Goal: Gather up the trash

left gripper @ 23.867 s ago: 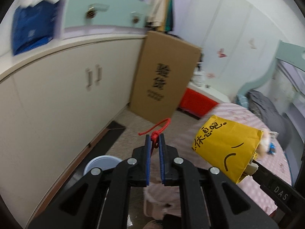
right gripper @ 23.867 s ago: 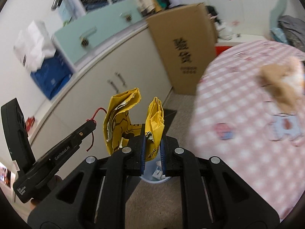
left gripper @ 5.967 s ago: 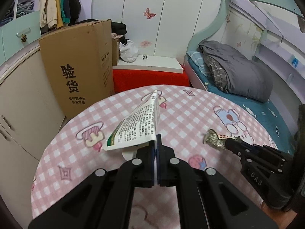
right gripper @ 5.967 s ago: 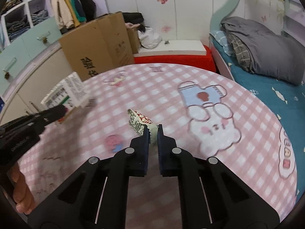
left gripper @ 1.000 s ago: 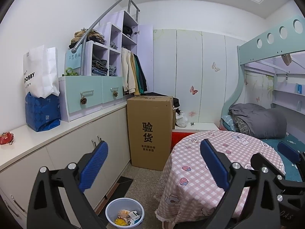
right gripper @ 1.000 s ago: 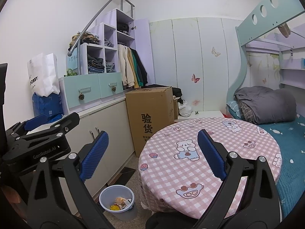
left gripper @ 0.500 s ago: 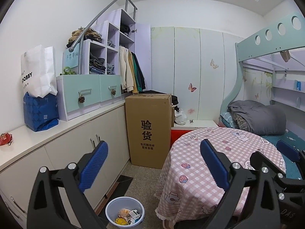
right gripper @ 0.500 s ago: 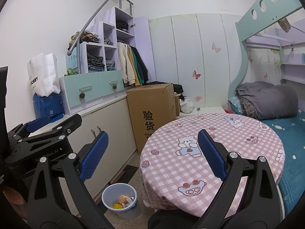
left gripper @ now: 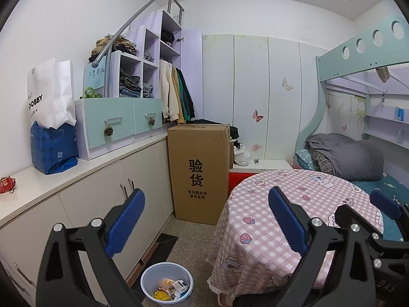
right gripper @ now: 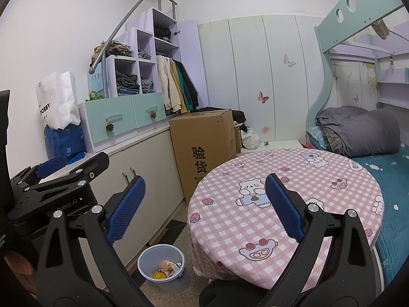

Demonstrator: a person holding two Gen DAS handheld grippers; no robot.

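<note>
Holding left gripper (left gripper: 205,226) and right gripper (right gripper: 204,208) fingers wide apart, empty | backing off slightly since half second ago | wrappers lying in round pale-blue plastic bin (right gripper: 153,255) on floor | pink checked round bench (right gripper: 294,179) bare, collecting looking finished

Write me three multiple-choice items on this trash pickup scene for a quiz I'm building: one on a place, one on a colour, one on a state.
1. Where does the trash bin stand?
A. On the floor between the cabinet and the round table
B. On the table
C. On the bed

2. What colour are the pads on the left gripper?
A. Red
B. Blue
C. Yellow

3. What state is the right gripper in?
A. Shut on a wrapper
B. Shut on nothing
C. Open and holding nothing

Answers:
1. A: the bin sits on the floor beside the cabinet, at the edge of the pink checked table.
2. B: both ribbed pads are blue.
3. C: its fingers stand wide apart with nothing between them.
</note>
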